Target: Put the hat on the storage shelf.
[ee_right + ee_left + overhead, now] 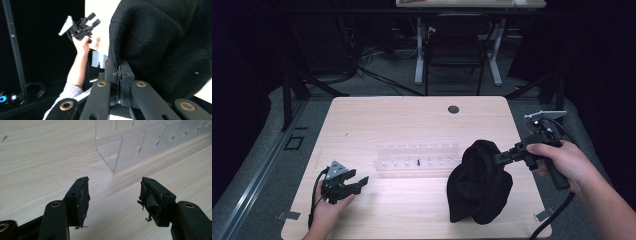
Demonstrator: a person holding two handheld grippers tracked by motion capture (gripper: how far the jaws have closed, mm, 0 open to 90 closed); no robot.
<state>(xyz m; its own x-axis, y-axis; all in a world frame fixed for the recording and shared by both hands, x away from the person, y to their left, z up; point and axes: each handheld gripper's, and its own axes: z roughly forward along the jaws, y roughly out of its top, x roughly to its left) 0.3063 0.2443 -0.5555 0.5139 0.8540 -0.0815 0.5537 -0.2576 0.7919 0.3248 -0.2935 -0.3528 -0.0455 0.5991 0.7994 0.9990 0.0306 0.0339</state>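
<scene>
Black knit cloth (479, 182) hung pinched in our right gripper (503, 157), its hem touching the bench (412, 120). Our left gripper (357, 183) rested spread and empty. Beyond lay a clear acrylic rack (417, 159), seemingly unused; we judged most work remained.

A pale wooden table (377, 115) with rounded corners carries a clear plastic rack (417, 159) lying across its middle. A black cloth (479, 187) sits on the top just right of the rack, its lower part resting on the wood. A small round dark hole (453, 109) marks the far edge.
</scene>
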